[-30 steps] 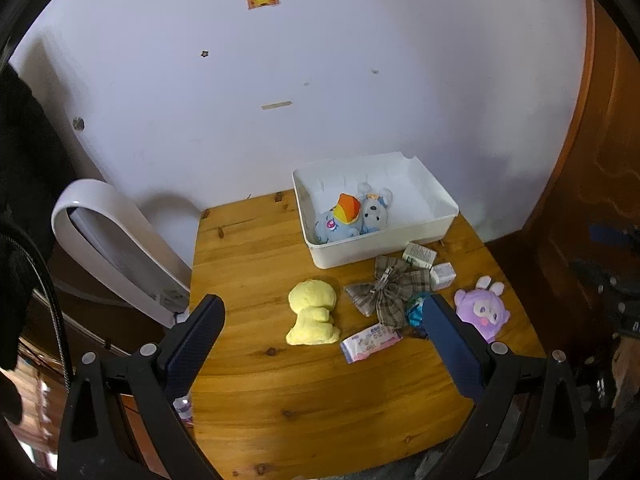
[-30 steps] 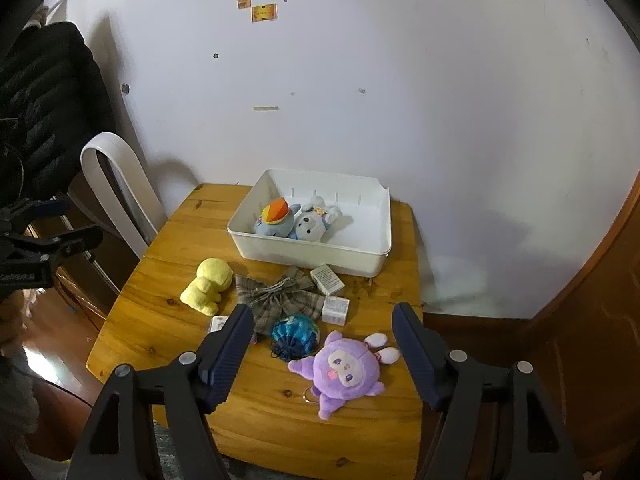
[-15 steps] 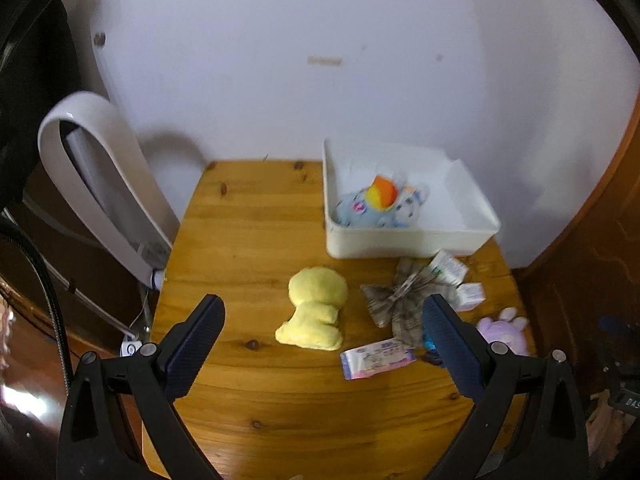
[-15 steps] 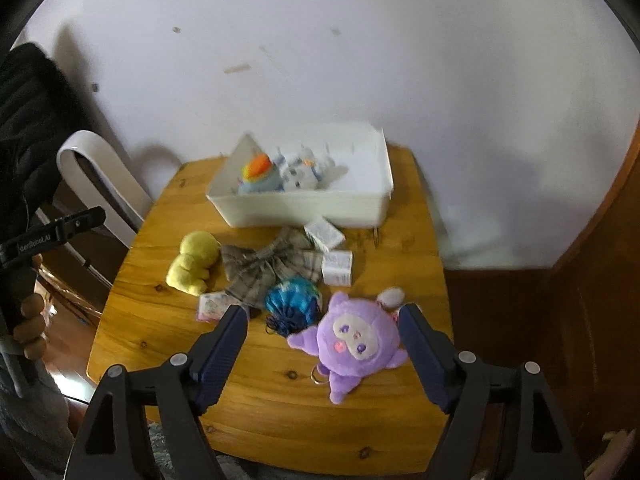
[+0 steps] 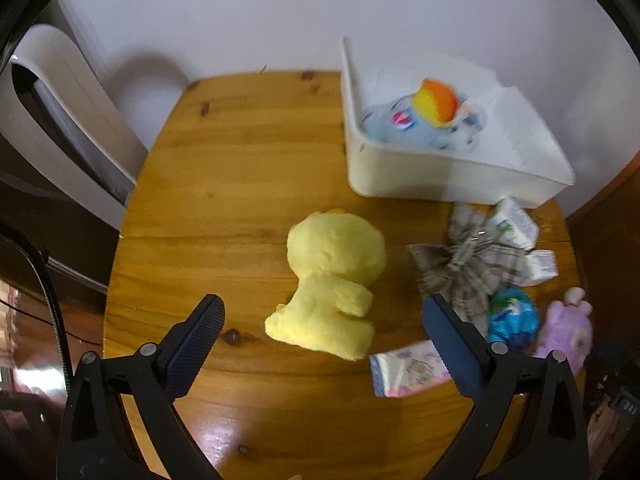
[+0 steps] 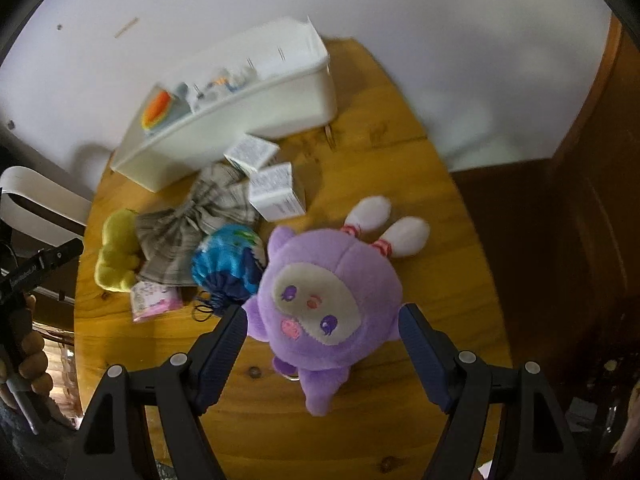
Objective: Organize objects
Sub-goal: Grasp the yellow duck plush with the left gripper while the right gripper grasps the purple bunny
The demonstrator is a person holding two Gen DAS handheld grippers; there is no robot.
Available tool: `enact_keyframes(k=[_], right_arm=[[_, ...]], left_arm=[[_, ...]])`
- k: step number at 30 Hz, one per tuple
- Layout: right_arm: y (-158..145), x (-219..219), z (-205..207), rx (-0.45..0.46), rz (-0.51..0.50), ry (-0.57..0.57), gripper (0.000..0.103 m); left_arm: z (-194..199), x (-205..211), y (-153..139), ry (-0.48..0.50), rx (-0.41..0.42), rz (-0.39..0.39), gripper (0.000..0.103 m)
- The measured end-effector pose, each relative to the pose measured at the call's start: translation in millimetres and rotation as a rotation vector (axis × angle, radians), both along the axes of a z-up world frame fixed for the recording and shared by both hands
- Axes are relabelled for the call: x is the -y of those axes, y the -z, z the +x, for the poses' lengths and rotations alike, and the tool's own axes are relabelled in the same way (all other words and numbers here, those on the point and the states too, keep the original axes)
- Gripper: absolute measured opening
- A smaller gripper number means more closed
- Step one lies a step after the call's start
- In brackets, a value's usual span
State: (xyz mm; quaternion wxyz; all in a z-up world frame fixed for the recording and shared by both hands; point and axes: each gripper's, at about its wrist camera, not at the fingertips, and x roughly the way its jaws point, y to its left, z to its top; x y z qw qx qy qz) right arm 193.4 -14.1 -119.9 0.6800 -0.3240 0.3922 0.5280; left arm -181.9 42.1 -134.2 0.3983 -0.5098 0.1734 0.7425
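A yellow plush lies on the wooden table, just ahead of my open left gripper, whose jaws stand either side of its lower end. A purple bunny plush lies between the open jaws of my right gripper, not clamped. A white bin at the back holds a blue plush with an orange mane. The bin also shows in the right wrist view.
Between the plushes lie a plaid bow, a blue pouch, two small white boxes, and a pink tissue pack. A white chair stands left of the table. A white wall is behind.
Both grippers have moved down and closer to the table. The left now frames the yellow plush, the right frames the purple bunny. Both stay open.
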Motion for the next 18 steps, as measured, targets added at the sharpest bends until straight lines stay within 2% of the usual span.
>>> enact_keyframes(k=[8, 18], right_arm=[[19, -17, -7, 0.059, -0.043, -0.008, 0.079], [29, -26, -9, 0.09, -0.049, -0.023, 0.086]], left_arm=[[-24, -12, 43, -0.052, 0.101, -0.043, 0.099], [-26, -30, 70, -0.04, 0.13, -0.069, 0.1]])
